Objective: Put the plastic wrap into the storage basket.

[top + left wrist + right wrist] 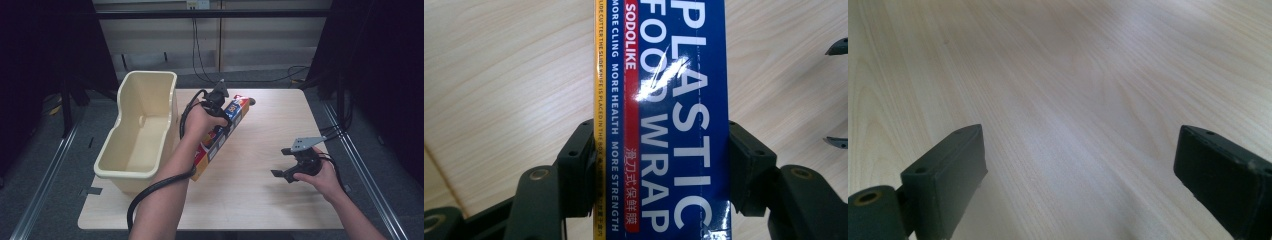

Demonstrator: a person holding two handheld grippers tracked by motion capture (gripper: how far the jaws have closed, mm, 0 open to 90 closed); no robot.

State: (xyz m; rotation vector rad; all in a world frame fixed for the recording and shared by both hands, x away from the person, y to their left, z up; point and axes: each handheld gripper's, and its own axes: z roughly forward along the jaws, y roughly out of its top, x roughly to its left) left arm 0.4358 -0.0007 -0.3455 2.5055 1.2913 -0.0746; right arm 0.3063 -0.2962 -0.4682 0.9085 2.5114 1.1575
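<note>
Left gripper (224, 116) clamped on blue box (223, 136) beside cream bin (141, 130); right gripper (282, 161) spread wide above bare wooden table (270, 200).

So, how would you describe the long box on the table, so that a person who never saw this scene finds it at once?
Start at the big cream plastic tub on the left part of the wooden table. Just beside its right wall lies a long, narrow box, running diagonally, with the left gripper closed across it. It is the only printed item there: blue with a yellow edge, reading PLASTIC FOOD WRAP.
</note>
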